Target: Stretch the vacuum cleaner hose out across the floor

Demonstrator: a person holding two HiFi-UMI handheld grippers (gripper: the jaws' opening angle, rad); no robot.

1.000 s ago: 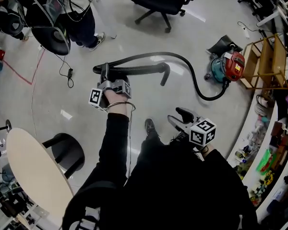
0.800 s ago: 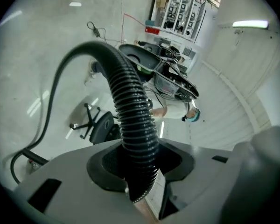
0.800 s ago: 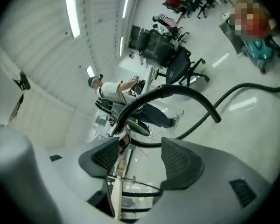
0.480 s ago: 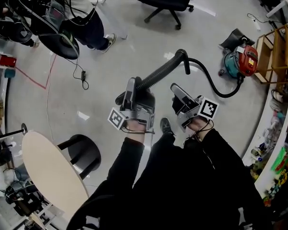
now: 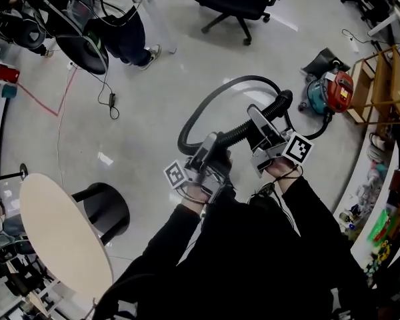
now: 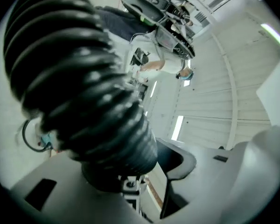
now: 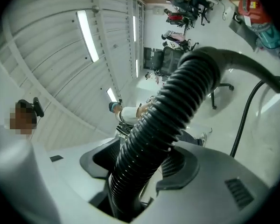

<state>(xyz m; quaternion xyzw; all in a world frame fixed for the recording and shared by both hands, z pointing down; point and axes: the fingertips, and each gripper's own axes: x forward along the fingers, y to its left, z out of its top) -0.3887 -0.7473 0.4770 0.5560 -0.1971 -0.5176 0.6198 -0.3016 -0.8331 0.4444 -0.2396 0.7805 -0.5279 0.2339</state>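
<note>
L gripper point(image 5: 211, 145) clamped on hose point(image 5: 237, 133), jaws just eased wider. R gripper point(image 5: 259, 120) grips same hose just beside it, jaws just closing in. Hose off floor at frame ctr, loops to vacuum point(image 5: 328, 91) upper right.

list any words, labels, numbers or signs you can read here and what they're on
None can be read.
Vacuum cleaner: any print is too small.
Cubes on the left gripper and right gripper: square markers only, no letters.
Goods at the right edge: too blurred.
</note>
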